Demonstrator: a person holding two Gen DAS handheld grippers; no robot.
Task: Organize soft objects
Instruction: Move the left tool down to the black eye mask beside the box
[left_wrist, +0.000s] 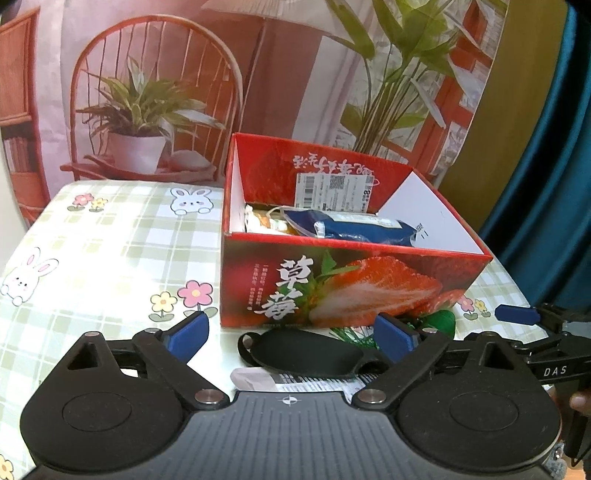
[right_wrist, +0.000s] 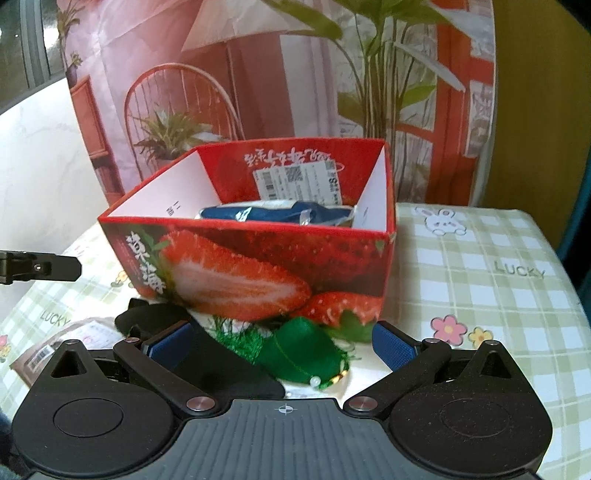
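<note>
A red strawberry-print box (left_wrist: 332, 280) stands on the table; it also shows in the right wrist view (right_wrist: 258, 266). Inside lie a blue packet (left_wrist: 354, 225) (right_wrist: 273, 214) and a pale orange-printed packet (left_wrist: 264, 221). A black eye mask (left_wrist: 306, 352) (right_wrist: 229, 365) lies in front of the box, between my left gripper's open fingers (left_wrist: 291, 334). A green fringed fabric piece (right_wrist: 303, 350) (left_wrist: 439, 321) lies between my right gripper's open fingers (right_wrist: 284, 343). Both grippers are empty, just above the table.
A paper-labelled packet (left_wrist: 295, 384) lies under the mask; it also shows at the left of the right wrist view (right_wrist: 59, 350). The checked bunny tablecloth (left_wrist: 92, 240) (right_wrist: 480, 277) covers the table. A printed backdrop (left_wrist: 147, 92) hangs behind. The right gripper's finger shows at the left view's right edge (left_wrist: 517, 314).
</note>
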